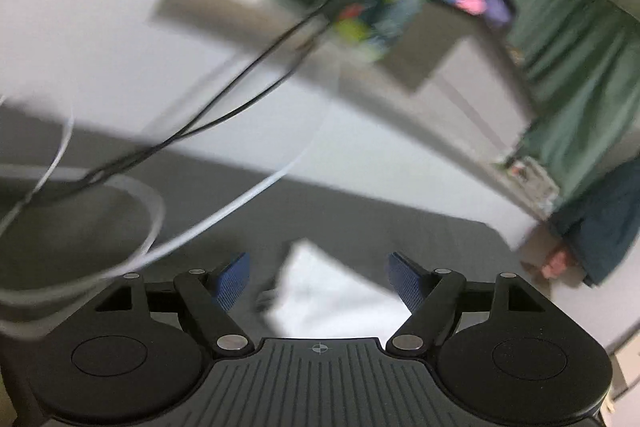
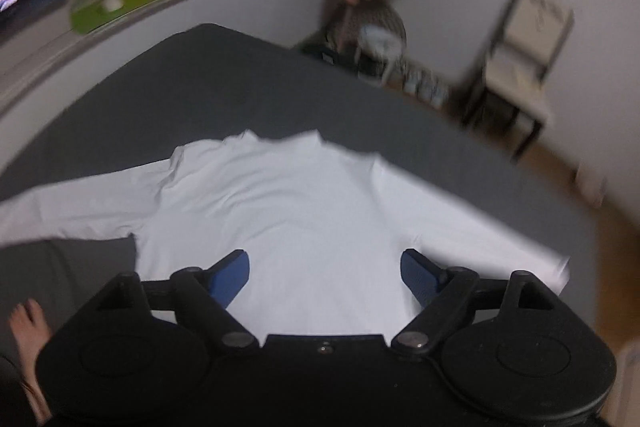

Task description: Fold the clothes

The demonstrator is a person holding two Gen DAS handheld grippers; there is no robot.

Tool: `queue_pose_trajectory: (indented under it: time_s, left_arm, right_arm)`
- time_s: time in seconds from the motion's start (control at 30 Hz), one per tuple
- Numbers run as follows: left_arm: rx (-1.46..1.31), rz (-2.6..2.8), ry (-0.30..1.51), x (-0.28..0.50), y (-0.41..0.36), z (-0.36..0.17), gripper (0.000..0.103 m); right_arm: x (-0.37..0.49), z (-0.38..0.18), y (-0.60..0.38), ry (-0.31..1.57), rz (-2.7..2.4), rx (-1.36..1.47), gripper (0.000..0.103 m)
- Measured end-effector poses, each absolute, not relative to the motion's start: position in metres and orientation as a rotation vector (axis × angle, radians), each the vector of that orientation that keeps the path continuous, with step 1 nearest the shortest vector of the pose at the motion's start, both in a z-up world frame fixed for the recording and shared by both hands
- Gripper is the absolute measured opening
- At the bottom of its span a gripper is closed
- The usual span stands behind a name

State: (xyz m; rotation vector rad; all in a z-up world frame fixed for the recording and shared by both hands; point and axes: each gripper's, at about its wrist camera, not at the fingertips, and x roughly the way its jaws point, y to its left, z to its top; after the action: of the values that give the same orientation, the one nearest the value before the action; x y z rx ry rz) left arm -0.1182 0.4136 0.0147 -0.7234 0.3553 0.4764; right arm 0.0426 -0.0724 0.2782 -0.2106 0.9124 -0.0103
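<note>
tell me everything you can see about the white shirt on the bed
The white long-sleeved shirt lies flat on the dark grey bed cover, collar at the far end, both sleeves spread out sideways. The fabric looks thin and soft, with faint wrinkles. The frame is blurred, so details are unclear. The right gripper hangs open above its lower body; neither pad touches it.

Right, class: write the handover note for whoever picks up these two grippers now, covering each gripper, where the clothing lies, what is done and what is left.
Left gripper: open, nothing held; a white fabric edge shows ahead of its fingers.
Right gripper: open, nothing held, above the garment's body.
White long-sleeved top: spread flat on the dark grey bed cover, neck away from the holder, both sleeves stretched out sideways.
Done: garment laid out.
Left: no fold is visible yet; probably bring the sleeves in, then fold the body.
</note>
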Motion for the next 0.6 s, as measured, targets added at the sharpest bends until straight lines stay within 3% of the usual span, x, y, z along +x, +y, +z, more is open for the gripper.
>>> queue_pose_trajectory:
  time_s: [0.3, 0.37, 0.43, 0.6]
  left_arm:
    - [-0.462, 0.005, 0.295, -0.074, 0.254, 0.201, 0.077]
    - [-0.348, -0.059, 0.332, -0.059, 0.213, 0.230, 0.083]
    - [-0.230, -0.075, 0.351, -0.037, 0.176, 0.250, 0.087]
    - [-0.068, -0.219, 0.400, 0.010, 0.117, 0.234, 0.087]
  right_arm:
    - [0.017, 0.291, -0.069, 0.831, 0.149, -0.200, 0.085]
    - [0.019, 0.292, -0.070, 0.838, 0.123, -0.193, 0.085]
    - [0.019, 0.292, -0.072, 0.785, 0.123, -0.175, 0.093]
    - [0.035, 0.273, -0.070, 0.799, 0.000, -0.337, 0.093]
